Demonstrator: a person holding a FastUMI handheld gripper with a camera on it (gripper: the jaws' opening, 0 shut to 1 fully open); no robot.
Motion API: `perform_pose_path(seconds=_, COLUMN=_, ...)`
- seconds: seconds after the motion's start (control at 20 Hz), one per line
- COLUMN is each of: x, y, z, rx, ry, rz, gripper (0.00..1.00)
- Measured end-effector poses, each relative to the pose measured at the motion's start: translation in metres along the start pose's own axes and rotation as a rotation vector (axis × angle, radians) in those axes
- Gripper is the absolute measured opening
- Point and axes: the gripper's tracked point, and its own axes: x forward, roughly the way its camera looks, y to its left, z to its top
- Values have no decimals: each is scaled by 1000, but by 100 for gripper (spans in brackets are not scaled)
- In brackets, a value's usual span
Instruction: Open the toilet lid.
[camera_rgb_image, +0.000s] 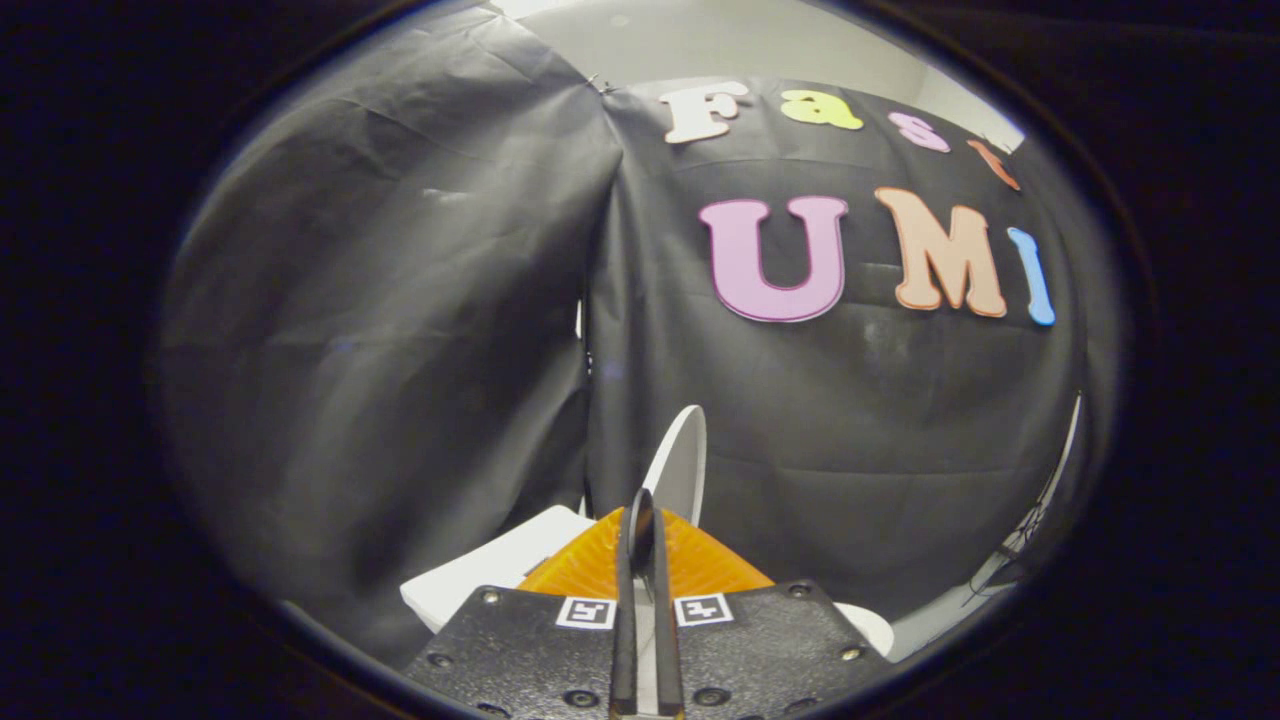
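Note:
The white toilet lid (682, 462) stands raised and nearly edge-on, rising as a thin curved blade just past my fingertips. My gripper (640, 515) points up along it, with the fingers (624, 600) drawn close together. A thin white sliver of the lid shows in the narrow slit between them, so they are pinched on its rim. The lower part of the lid is hidden behind the gripper body.
A white boxy part of the toilet (480, 578) sits to the left of the fingers, and a white rounded rim (872, 628) shows low to the right. Black cloth walls (400, 330) close in on the left and ahead, meeting at a corner seam.

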Motion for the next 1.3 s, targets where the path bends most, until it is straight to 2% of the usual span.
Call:
perform_pose_path(seconds=0.45, x=17, y=54, z=0, rx=-55, ry=22, rz=112, gripper=7)
perform_pose_path(seconds=0.75, x=22, y=71, z=1, rx=-52, ry=32, rz=144, gripper=7)
perform_pose_path(seconds=0.9, x=21, y=74, z=-2, rx=-48, ry=33, rz=154, gripper=12)
perform_pose_path(seconds=1.15, x=17, y=70, z=0, rx=-38, ry=51, rz=190, gripper=30)
perform_pose_path(seconds=1.3, x=12, y=68, z=14, rx=-15, ry=11, rz=214, gripper=41)
